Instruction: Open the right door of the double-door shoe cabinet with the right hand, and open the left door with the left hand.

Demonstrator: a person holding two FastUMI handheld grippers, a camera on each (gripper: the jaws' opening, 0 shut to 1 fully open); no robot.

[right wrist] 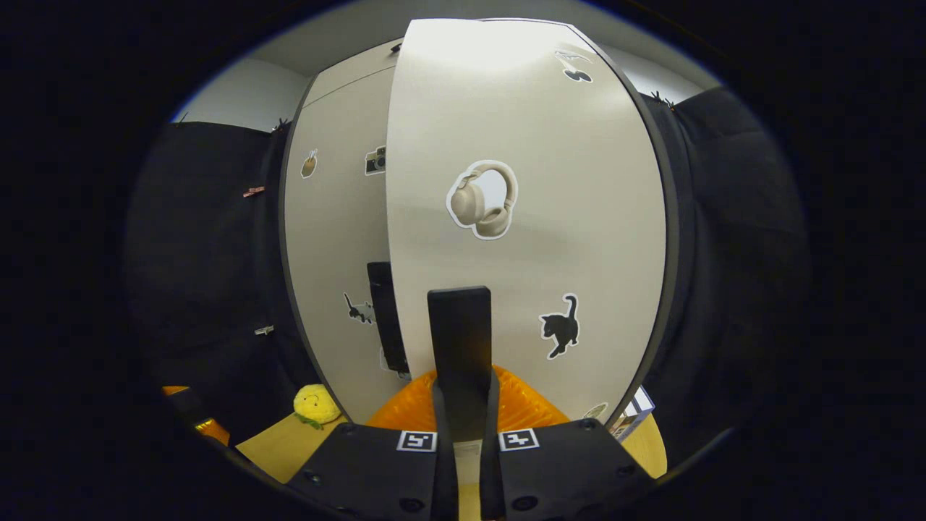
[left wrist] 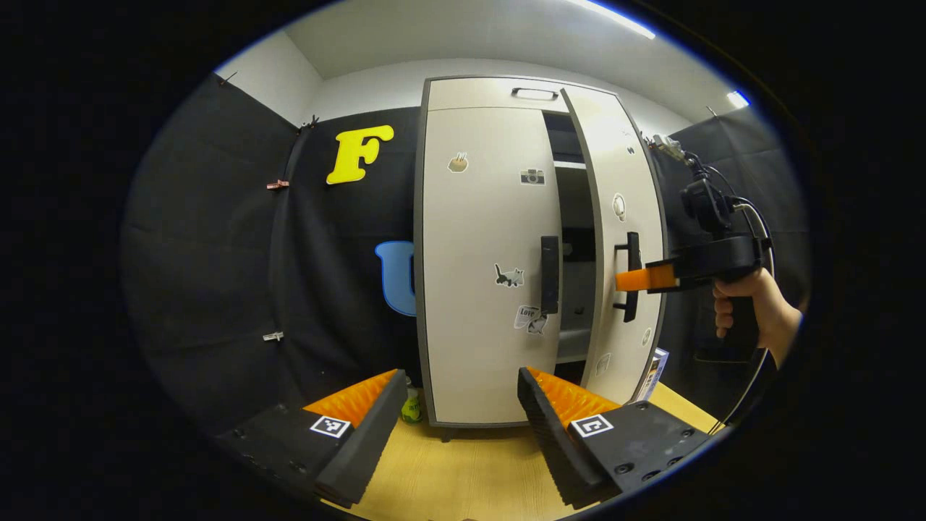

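A tall beige double-door shoe cabinet [left wrist: 485, 217] stands ahead. Its right door [left wrist: 622, 239] is swung partly outward, showing dark shelves behind; the left door [left wrist: 481, 289] is flush, with a black vertical handle [left wrist: 550, 275]. My right gripper [left wrist: 629, 280], held by a hand [left wrist: 752, 304], is shut on the right door's black handle [left wrist: 631, 275]. In the right gripper view that handle [right wrist: 459, 347] runs up between the closed fingers of the right gripper [right wrist: 463, 405], close before the right door [right wrist: 528, 217]. My left gripper [left wrist: 463, 405] hangs open, low and short of the left door.
The cabinet stands on a light wooden floor [left wrist: 470, 463]. A small yellow plush toy [right wrist: 317, 405] lies at the cabinet's left foot. A box [left wrist: 655, 373] leans by its right side. Black cloth walls close in on both sides.
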